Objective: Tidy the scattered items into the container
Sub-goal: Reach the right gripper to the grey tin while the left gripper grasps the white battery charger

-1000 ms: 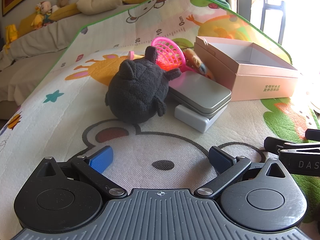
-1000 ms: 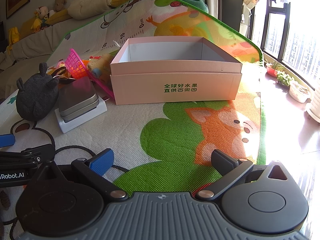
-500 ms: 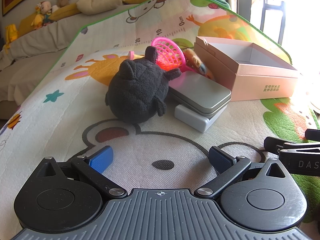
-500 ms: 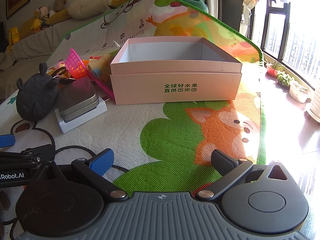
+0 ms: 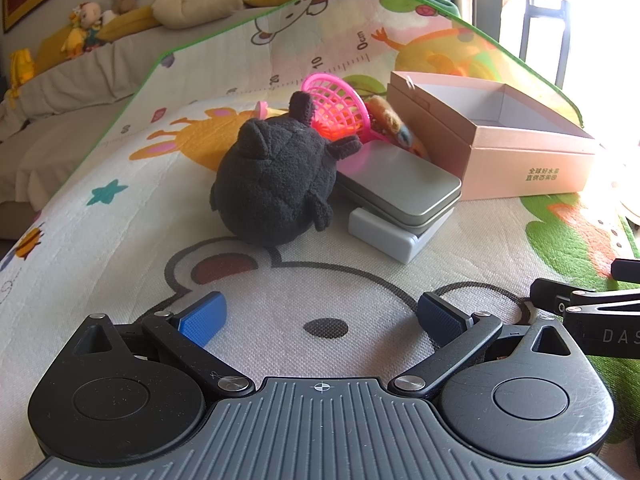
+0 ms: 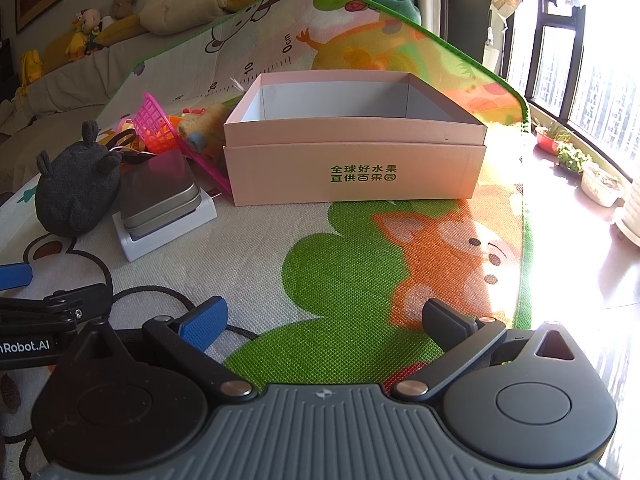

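An open pink box (image 6: 356, 172) stands on the play mat, empty inside; it also shows in the left wrist view (image 5: 496, 136). Left of it lies a pile: a black plush toy (image 5: 276, 184) (image 6: 76, 192), a grey metal tin (image 5: 400, 184) (image 6: 160, 192) on a white block (image 5: 392, 236), a pink toy basket (image 5: 340, 108) (image 6: 154, 126) and a tan plush (image 5: 390, 118). My left gripper (image 5: 320, 316) is open and empty, short of the black plush. My right gripper (image 6: 324, 320) is open and empty, in front of the box.
The colourful mat (image 6: 360, 264) covers the surface. A sofa with cushions and soft toys (image 5: 100, 24) stands behind. Windows and plant pots (image 6: 600, 188) are at the right. A black cord (image 6: 160, 292) lies on the mat by the left gripper's body.
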The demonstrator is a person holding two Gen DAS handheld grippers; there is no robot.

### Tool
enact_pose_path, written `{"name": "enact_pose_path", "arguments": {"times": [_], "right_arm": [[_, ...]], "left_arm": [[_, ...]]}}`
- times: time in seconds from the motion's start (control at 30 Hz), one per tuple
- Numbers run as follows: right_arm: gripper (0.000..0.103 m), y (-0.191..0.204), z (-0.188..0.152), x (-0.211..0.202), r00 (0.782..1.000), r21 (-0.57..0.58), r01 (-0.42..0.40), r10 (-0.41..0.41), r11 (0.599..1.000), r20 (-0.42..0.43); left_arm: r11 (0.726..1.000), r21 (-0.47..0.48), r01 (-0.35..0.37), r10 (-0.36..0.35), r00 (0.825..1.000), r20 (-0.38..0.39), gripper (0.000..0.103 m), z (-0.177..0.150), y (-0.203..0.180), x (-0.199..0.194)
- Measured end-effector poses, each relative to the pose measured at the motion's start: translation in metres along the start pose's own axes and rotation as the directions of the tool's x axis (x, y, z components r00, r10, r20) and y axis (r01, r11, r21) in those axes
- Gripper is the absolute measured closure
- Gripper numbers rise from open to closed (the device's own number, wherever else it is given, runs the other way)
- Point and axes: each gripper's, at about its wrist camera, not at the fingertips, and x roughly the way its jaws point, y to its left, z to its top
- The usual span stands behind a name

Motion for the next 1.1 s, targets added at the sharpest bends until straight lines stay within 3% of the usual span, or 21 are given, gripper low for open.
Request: {"name": "enact_pose_path", "arguments": {"times": [0.37, 0.73, 0.87, 0.93, 0.97, 1.1], "right_arm": [[0.0, -0.003, -0.005, -0.01, 0.999, -0.031, -0.031, 0.03, 0.999, -0.037], [0.0, -0.006, 0.0, -0.011, 0.993, -0.078, -0.101, 0.096, 0.992, -0.068], [0.003, 0.008, 0.012, -0.019, 0.983, -0.152, -0.18, 0.185, 0.972, 0.02], [0.018, 0.023, 0.023, -0.02, 0.97, -0.222, -0.218, 0.236, 0.95, 0.06], [0.021, 0.03, 0.028, -0.019, 0.964, -0.245, -0.229, 0.254, 0.942, 0.077], [0.022, 0.06, 0.051, -0.001, 0.945, -0.301, -0.263, 0.309, 0.916, 0.113]], "left_arm": [[0.998, 0.044, 0.037, -0.036, 0.999, -0.032, 0.0, 0.001, 0.0, 0.001], [0.997, 0.005, 0.074, -0.074, 0.997, -0.033, 0.0, 0.007, 0.017, 0.002], [0.999, -0.014, 0.042, -0.042, 0.999, 0.002, 0.0, 0.013, 0.033, -0.004], [0.999, -0.031, 0.034, -0.033, 0.999, 0.023, 0.0, 0.017, 0.042, -0.008], [0.999, -0.041, 0.031, -0.03, 0.999, 0.028, 0.0, 0.018, 0.047, -0.01], [0.997, -0.071, 0.034, -0.032, 0.999, 0.032, 0.0, 0.02, 0.059, -0.014]]}}
